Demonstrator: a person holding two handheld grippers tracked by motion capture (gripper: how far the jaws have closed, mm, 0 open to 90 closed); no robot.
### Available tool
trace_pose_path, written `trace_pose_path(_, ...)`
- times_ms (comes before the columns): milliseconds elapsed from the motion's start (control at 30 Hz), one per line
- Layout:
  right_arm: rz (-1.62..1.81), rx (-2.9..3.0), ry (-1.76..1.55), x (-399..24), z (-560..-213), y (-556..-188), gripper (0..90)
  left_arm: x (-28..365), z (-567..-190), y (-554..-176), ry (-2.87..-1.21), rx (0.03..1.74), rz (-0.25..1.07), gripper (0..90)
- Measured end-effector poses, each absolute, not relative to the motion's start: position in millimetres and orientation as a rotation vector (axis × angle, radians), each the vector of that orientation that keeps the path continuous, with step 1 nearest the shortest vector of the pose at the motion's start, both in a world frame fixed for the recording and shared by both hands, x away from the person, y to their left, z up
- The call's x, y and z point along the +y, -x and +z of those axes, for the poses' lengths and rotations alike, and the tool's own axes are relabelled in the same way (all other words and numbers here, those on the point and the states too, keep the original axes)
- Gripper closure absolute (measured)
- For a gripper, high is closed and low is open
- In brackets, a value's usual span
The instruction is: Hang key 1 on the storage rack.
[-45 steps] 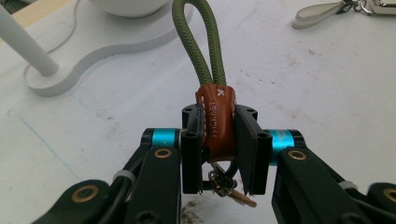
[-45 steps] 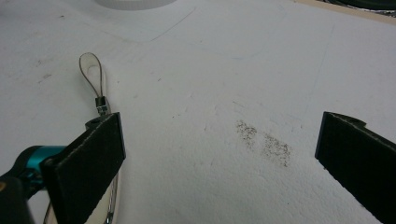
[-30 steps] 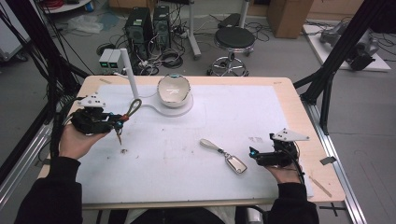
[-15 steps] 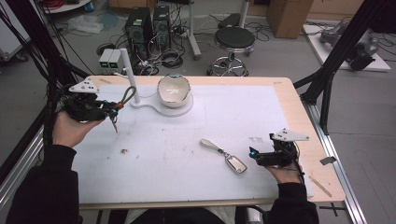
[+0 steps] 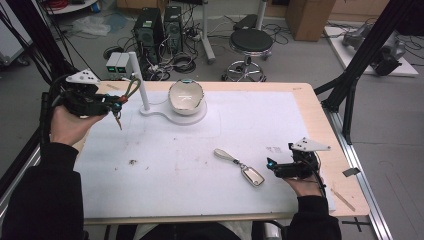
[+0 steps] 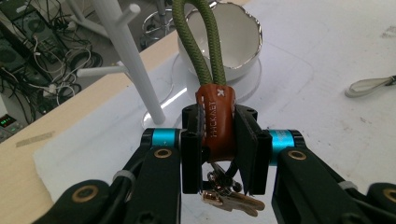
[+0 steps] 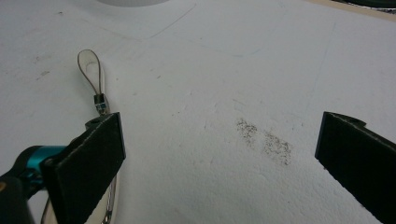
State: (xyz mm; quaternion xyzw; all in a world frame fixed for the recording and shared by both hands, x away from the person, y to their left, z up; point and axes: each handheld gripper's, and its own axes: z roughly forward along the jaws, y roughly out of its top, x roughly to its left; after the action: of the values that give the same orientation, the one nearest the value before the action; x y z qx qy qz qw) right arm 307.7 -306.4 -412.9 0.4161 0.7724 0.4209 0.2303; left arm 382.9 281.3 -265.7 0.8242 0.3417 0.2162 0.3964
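Left tool pinches the keychain by its brown leather tab; green loop at 12 o'clock, keys at 6 o'clock, above the table. Right tool jaws spread.

Bowl sits at the bench's far side, just right of the peg stand. Second keychain lies toward the near right. Left gripper holds a keyring above the far left corner.

We see a keyring of woven green cord, stitched brown leather and metal keys. The bowl is glossy white. The mat is matt white, the table pale wood.
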Motion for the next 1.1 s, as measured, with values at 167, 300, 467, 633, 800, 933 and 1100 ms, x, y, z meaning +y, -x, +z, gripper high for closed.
trace_pose_path(167,1.155,2.127,-1.143,-306,-413,-308,0.7,283,-260,-389,-2.073,0.882,0.553,73.0)
trace_pose_path(300,1.147,2.134,-1.142,-305,-414,-308,0.7,284,-259,-397,-2.058,0.903,0.559,73.0)
trace_pose_path(467,1.145,2.13,-1.141,-306,-414,-308,0.7,284,-257,-404,-2.048,0.924,0.566,73.0)
trace_pose_path(633,1.141,2.136,-1.144,-305,-414,-308,0.7,283,-260,-412,-2.047,0.966,0.562,73.0)
trace_pose_path(800,1.141,2.128,-1.138,-306,-414,-308,0.7,283,-264,-421,-2.044,0.996,0.564,73.0)
trace_pose_path(933,1.142,2.119,-1.146,-308,-414,-307,0.7,284,-266,-422,-2.058,1.009,0.57,73.0)
trace_pose_path(1100,1.141,2.119,-1.152,-308,-414,-307,0.7,286,-269,-426,-2.054,1.031,0.573,73.0)
